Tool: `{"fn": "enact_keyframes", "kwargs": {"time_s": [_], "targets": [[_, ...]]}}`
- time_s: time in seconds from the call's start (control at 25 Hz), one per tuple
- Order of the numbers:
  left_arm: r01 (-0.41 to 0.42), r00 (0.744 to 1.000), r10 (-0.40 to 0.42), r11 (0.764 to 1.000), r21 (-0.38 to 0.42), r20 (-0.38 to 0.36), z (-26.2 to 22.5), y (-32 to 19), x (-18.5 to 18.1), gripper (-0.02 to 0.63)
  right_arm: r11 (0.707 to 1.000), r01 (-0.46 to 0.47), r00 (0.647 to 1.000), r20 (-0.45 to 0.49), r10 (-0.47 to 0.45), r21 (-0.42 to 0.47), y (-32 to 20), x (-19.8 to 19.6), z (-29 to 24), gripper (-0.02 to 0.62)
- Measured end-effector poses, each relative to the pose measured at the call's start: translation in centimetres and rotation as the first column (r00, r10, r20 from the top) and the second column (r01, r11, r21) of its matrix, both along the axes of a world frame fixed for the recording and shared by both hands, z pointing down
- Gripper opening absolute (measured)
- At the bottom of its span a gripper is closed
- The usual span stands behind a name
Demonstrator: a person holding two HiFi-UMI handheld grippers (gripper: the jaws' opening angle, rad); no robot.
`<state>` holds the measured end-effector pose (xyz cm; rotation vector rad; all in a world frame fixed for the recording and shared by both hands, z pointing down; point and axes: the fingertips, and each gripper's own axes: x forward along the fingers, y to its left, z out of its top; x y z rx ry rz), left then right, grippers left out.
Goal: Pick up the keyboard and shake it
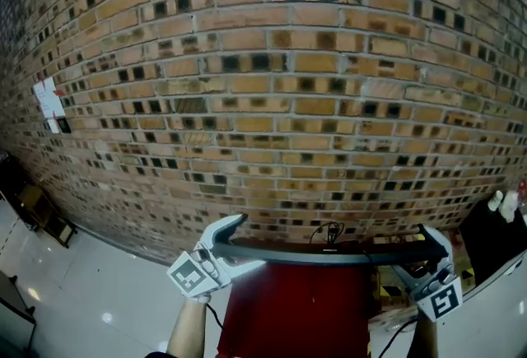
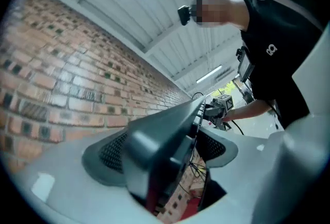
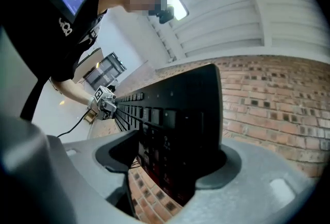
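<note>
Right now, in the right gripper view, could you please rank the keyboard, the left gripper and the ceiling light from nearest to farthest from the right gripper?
1. The keyboard: one end clamped between the jaws of the right gripper.
2. The left gripper: at the keyboard's far end, left of centre.
3. The ceiling light: high overhead, above the person.

Black keyboard [image 1: 329,254] aloft, level, edge-on in the head view.

Left gripper [image 1: 234,239] and right gripper [image 1: 429,247] hold keyboard [image 1: 329,253] aloft.
</note>
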<state>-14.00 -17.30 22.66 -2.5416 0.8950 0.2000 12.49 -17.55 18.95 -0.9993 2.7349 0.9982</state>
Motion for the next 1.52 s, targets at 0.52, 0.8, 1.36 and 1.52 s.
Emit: {"fn": "enact_keyframes", "kwargs": {"time_s": [0.52, 0.8, 1.36, 1.52], "targets": [[-0.012, 0.982, -0.009, 0.994, 0.112, 0.186, -3.4, 0.9, 5.6, 0.437, 1.000, 0.006, 0.982, 0.190, -0.007, 0.008, 0.1, 5.4, 1.5, 0.328], [-0.023, 0.980, -0.005, 0.990, 0.139, 0.197, -5.1, 0.5, 6.8, 0.437, 1.000, -0.006, 0.976, 0.219, 0.000, 0.027, -0.5, 6.6, 0.6, 0.336], [-0.046, 0.973, 0.002, 0.982, 0.185, 0.229, -6.2, 0.8, 6.3, 0.437, 0.995, -0.018, 0.972, 0.237, -0.006, 0.096, 0.0, 6.2, -0.5, 0.341], [-0.039, 0.969, -0.001, 0.987, 0.159, 0.246, -5.5, -0.1, 6.1, 0.437, 0.999, -0.009, 0.969, 0.246, -0.002, 0.045, -1.2, 6.0, 1.1, 0.342]]}}
